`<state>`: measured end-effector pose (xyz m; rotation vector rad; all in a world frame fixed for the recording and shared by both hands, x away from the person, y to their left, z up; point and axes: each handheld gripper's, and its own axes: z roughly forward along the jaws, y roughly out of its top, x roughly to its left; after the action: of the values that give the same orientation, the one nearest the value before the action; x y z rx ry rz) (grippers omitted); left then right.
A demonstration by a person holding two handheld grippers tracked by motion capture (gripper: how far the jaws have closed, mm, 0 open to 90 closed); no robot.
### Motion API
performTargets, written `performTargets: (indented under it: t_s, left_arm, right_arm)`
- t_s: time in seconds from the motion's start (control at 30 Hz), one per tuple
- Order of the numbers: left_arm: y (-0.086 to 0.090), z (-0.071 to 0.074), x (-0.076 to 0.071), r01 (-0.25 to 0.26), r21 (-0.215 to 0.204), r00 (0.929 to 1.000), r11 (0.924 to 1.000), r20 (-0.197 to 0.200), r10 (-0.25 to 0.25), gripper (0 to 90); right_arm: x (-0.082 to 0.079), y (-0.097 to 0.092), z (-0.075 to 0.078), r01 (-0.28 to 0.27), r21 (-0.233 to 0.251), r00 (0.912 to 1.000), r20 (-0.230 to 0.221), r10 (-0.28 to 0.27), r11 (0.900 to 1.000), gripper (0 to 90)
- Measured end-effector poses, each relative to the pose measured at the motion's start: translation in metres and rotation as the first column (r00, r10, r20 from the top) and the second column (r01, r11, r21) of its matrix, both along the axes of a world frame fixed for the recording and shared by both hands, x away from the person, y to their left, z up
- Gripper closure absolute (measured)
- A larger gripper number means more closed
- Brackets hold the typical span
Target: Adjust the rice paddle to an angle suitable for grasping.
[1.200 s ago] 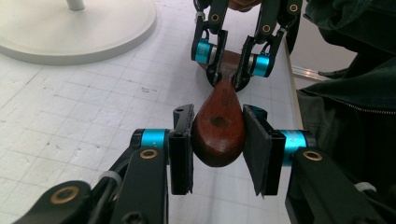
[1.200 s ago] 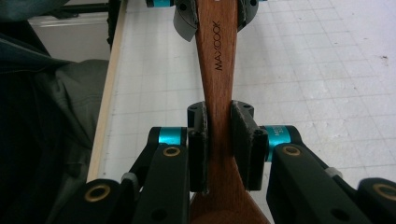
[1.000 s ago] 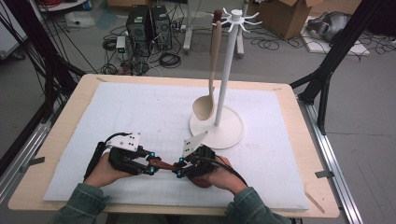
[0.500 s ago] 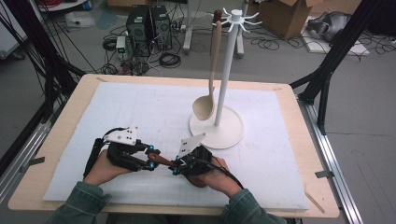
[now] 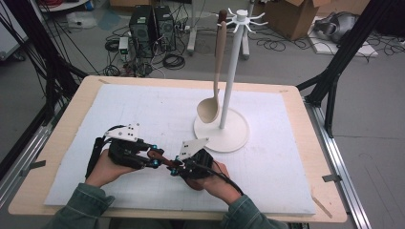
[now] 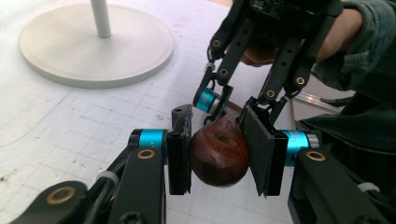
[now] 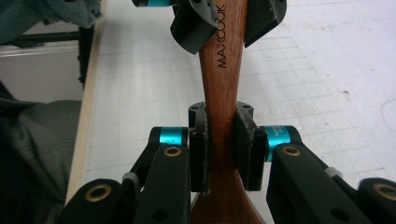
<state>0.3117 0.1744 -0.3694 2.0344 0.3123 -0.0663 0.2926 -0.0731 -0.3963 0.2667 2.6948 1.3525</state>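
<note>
Between both tongs, dark wooden utensil [image 5: 162,159], lying level

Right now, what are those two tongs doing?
Left tongs: closed on the dark wooden utensil's rounded end; jaws just closing.
Right tongs: closed on the same utensil's handle.

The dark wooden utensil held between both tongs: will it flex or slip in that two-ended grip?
The dark wooden utensil looks like solid wood, so probably stiff with no sag between grips. Its glossy rounded end sits between the left tongs, so it may slip or pivot there. The right tongs clamp the flat handle, likely steadier.
</note>
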Motion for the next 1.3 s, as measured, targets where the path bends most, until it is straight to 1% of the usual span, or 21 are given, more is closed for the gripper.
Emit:
performTargets:
  t_s: [0.07, 0.13, 0.17, 0.23, 0.27, 0.37, 0.43, 0.47, 0.53, 0.57, 0.63, 0.67, 0.73, 0.77, 0.83, 0.9, 0.93, 1.0, 1.13, 1.27, 1.3]
  left_arm:
    - [-0.002, 0.0, -0.001, 0.012, -0.001, 0.9999, 0.9999, -0.004, -0.012, 65.5]
    - [-0.004, 0.0, -0.002, 0.019, 0.017, 0.9998, 0.9997, 0.011, -0.019, 67.0]
    - [-0.005, 0.0, -0.002, 0.022, 0.019, 0.9997, 0.9996, 0.009, -0.023, 67.2]
    - [-0.006, -0.001, -0.001, 0.027, 0.023, 0.9996, 0.9994, 0.009, -0.027, 67.4]
    - [-0.006, -0.001, -0.001, 0.034, 0.027, 0.9993, 0.9991, 0.013, -0.035, 67.5]
    - [-0.007, -0.001, -0.002, 0.04, 0.025, 0.9991, 0.9989, 0.014, -0.04, 67.7]
    - [-0.007, 0.0, -0.002, 0.046, 0.035, 0.9987, 0.9983, 0.018, -0.047, 67.8]
    - [-0.007, 0.0, -0.002, 0.051, 0.041, 0.9984, 0.9978, 0.023, -0.052, 67.8]
    - [-0.007, 0.0, -0.002, 0.052, 0.034, 0.9984, 0.9981, 0.018, -0.053, 67.8]
    - [-0.007, 0.0, -0.001, 0.054, 0.034, 0.9984, 0.998, 0.016, -0.054, 67.7]
    - [-0.007, 0.0, -0.001, 0.049, 0.021, 0.9988, 0.9986, 0.005, -0.049, 66.6]
    - [-0.006, 0.001, 0.0, 0.044, 0.019, 0.999, 0.9988, 0.003, -0.044, 65.8]
    - [-0.006, 0.001, -0.001, 0.028, 0.019, 0.9996, 0.9994, 0.005, -0.028, 64.8]
    - [-0.005, 0.002, -0.001, 0.023, 0.018, 0.9997, 0.9996, 0.011, -0.024, 64.7]
    - [-0.004, 0.004, 0.0, 0.001, 0.017, 0.9999, 0.9999, 0.01, -0.001, 63.5]
    - [-0.003, 0.005, 0.001, -0.016, 0.008, 0.9998, 0.9998, 0.006, 0.016, 61.6]
    - [-0.002, 0.006, 0.002, -0.018, 0.007, 0.9998, 0.9998, 0.007, 0.017, 60.6]
    - [-0.002, 0.008, 0.002, -0.03, 0.001, 0.9995, 0.9996, 0.007, 0.03, 60.6]
    - [-0.002, 0.011, 0.002, -0.026, -0.007, 0.9997, 0.9996, -0.002, 0.026, 64.4]
    - [-0.004, 0.013, 0.001, 0.009, -0.027, 0.9998, 0.9996, -0.017, -0.01, 68.1]
    - [-0.004, 0.014, 0.001, 0.025, -0.03, 0.9996, 0.9993, -0.015, -0.025, 69.1]
  right_arm:
    - [0.002, -0.003, 0.001, -0.018, 0.005, 0.9997, -0.014, 0.018, 0.9998, 75.3]
    - [0.006, -0.007, 0.002, -0.027, 0.014, 0.9985, -0.047, 0.028, 0.9995, 73.5]
    - [0.009, -0.01, 0.002, -0.035, 0.02, 0.9975, -0.061, 0.036, 0.9992, 73.0]
    - [0.013, -0.013, 0.001, -0.054, 0.026, 0.9934, -0.099, 0.057, 0.9982, 72.7]
    - [0.014, -0.013, 0.0, -0.059, 0.031, 0.993, -0.101, 0.062, 0.9978, 72.6]
    - [0.018, -0.014, -0.001, -0.079, 0.048, 0.9874, -0.134, 0.085, 0.9957, 72.3]
    - [0.02, -0.015, -0.002, -0.09, 0.056, 0.9819, -0.162, 0.098, 0.9943, 72.0]
    - [0.02, -0.014, -0.002, -0.094, 0.059, 0.9807, -0.167, 0.103, 0.9938, 72.1]
    - [0.02, -0.014, -0.001, -0.098, 0.054, 0.9831, -0.15, 0.105, 0.9938, 73.3]
    - [0.019, -0.014, -0.001, -0.102, 0.054, 0.9822, -0.152, 0.11, 0.9933, 74.2]
    - [0.016, -0.013, 0.0, -0.115, 0.04, 0.985, -0.124, 0.12, 0.9925, 76.6]
    - [0.015, -0.012, 0.001, -0.121, 0.039, 0.9848, -0.121, 0.125, 0.9919, 77.0]
    - [0.011, -0.01, 0.002, -0.089, 0.029, 0.9912, -0.096, 0.091, 0.9956, 77.2]
    - [0.011, -0.01, 0.002, -0.088, 0.032, 0.9924, -0.083, 0.091, 0.9956, 77.3]
    - [0.009, -0.009, 0.004, -0.067, 0.028, 0.9962, -0.054, 0.069, 0.9973, 77.3]
    - [0.007, -0.009, 0.005, -0.046, 0.035, 0.998, -0.042, 0.048, 0.9983, 77.3]
    - [0.006, -0.009, 0.006, -0.039, 0.04, 0.9989, -0.026, 0.04, 0.9985, 77.3]
    - [0.005, -0.009, 0.007, -0.019, 0.045, 0.9998, -0.01, 0.019, 0.9988, 77.3]
    - [0.002, -0.008, 0.008, 0.005, 0.056, 1.0, 0.004, -0.005, 0.9984, 77.3]
    - [0.002, -0.009, 0.009, -0.015, 0.053, 0.9998, 0.012, 0.014, 0.9985, 76.3]
    - [0.002, -0.01, 0.009, -0.023, 0.059, 0.9997, -0.001, 0.023, 0.998, 75.6]
